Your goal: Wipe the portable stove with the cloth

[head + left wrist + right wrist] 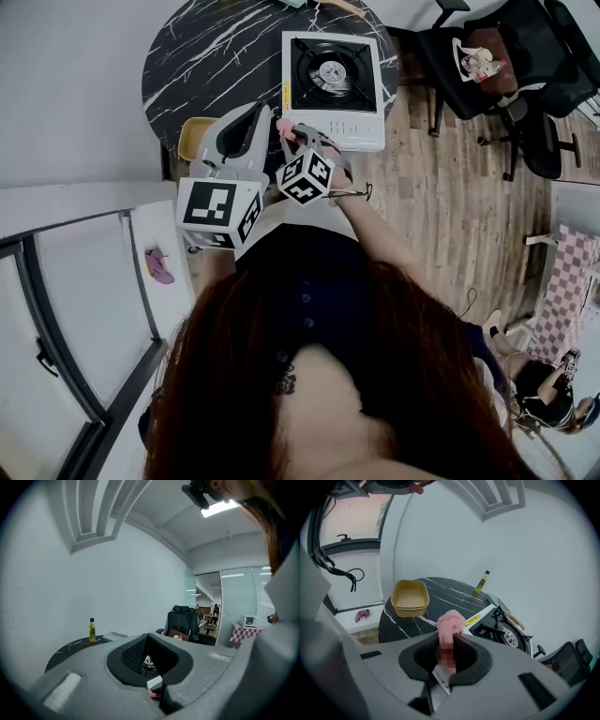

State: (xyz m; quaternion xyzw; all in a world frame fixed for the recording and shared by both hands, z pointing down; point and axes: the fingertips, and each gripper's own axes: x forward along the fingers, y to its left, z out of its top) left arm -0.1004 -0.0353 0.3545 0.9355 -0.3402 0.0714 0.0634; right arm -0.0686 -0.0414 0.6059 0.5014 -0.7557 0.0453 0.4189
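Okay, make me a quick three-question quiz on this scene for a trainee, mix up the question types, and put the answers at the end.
1. Short answer: which gripper holds the pink cloth?
2. True or false: the cloth lies spread flat on top of the portable stove.
3. Multiple choice: what colour is the tub on the table? A yellow, B blue, C red.

Key
1. The right gripper; its jaws are shut on the cloth.
2. False; it is bunched between the jaws, sticking out past them.
3. A.
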